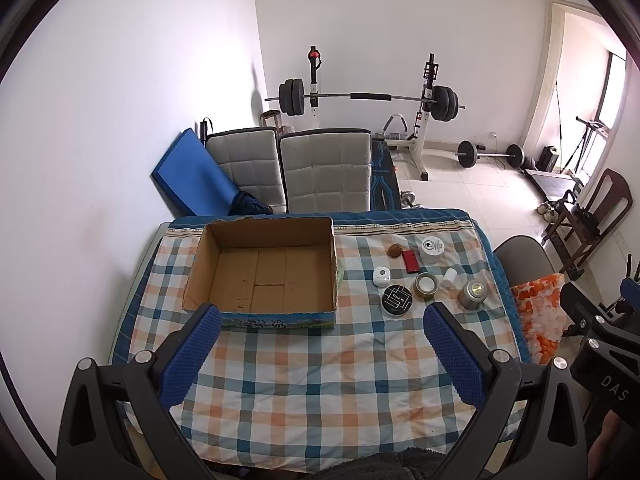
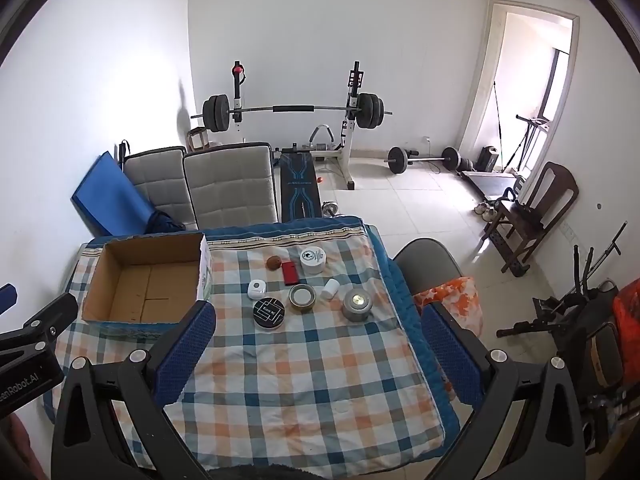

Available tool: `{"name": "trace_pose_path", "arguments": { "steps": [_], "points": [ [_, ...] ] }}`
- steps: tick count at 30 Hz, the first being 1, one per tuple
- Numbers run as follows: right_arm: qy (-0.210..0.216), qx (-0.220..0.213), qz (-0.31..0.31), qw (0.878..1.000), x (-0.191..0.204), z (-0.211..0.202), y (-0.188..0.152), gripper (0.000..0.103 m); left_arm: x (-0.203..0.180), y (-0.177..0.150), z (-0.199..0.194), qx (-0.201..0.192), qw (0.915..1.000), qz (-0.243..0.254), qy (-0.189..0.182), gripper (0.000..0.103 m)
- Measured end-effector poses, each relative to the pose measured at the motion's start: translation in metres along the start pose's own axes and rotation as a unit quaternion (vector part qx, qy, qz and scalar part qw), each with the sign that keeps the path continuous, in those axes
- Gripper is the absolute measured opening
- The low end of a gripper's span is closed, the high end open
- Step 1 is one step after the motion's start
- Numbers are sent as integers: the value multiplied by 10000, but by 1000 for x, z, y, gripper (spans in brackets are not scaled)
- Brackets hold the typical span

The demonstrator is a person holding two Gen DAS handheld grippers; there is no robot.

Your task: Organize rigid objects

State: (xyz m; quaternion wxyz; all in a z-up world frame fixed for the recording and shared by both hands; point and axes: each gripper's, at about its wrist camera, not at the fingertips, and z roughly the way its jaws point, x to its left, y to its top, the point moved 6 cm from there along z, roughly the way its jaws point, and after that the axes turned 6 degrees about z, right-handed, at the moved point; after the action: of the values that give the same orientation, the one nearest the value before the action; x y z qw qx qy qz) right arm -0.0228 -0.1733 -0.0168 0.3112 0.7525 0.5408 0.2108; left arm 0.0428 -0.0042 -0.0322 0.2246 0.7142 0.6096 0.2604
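An open cardboard box point(image 1: 224, 264) point(image 2: 116, 264) stands empty on the left of the checked tablecloth point(image 1: 320, 380) point(image 2: 304, 380). To its right lie several small items: a brown nut point(image 1: 395, 250) point(image 2: 273, 262), a red flat case point(image 1: 410, 261) point(image 2: 290, 272), a white round tub point(image 1: 432, 249) point(image 2: 313, 260), a white square device point(image 1: 381, 276) point(image 2: 256, 289), a black round tin point(image 1: 397, 300) point(image 2: 268, 312), a tape roll point(image 1: 426, 285) point(image 2: 302, 297), a small white bottle point(image 1: 449, 278) point(image 2: 330, 288) and a metal can point(image 1: 473, 294) point(image 2: 357, 303). My left gripper point(image 1: 322, 316) and right gripper point(image 2: 318, 316) both hover open and empty above the near cloth.
Two grey padded chairs point(image 1: 324, 168) and a blue mat point(image 1: 192, 176) stand behind the table. A barbell rack point(image 1: 368, 98) and loose weights are further back. A grey chair with an orange patterned bag point(image 2: 452, 300) stands at the table's right edge. A dark wooden chair point(image 2: 532, 208) is by the right wall.
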Motion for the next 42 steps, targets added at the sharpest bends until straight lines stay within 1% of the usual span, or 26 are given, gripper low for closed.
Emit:
{"name": "trace_pose_path", "arguments": {
  "steps": [1, 8, 42],
  "points": [
    [-15, -24, -3, 10000, -1, 1, -1, 103, 0, -1, -9, -45, 10000, 11, 21, 103],
    [-29, -68, -16, 10000, 0, -1, -1, 103, -4, 2, -14, -91, 10000, 1, 26, 103],
    [22, -103, 2, 9999, -1, -2, 0, 103, -6, 2, -21, -135, 9999, -23, 26, 103]
  ]
}}
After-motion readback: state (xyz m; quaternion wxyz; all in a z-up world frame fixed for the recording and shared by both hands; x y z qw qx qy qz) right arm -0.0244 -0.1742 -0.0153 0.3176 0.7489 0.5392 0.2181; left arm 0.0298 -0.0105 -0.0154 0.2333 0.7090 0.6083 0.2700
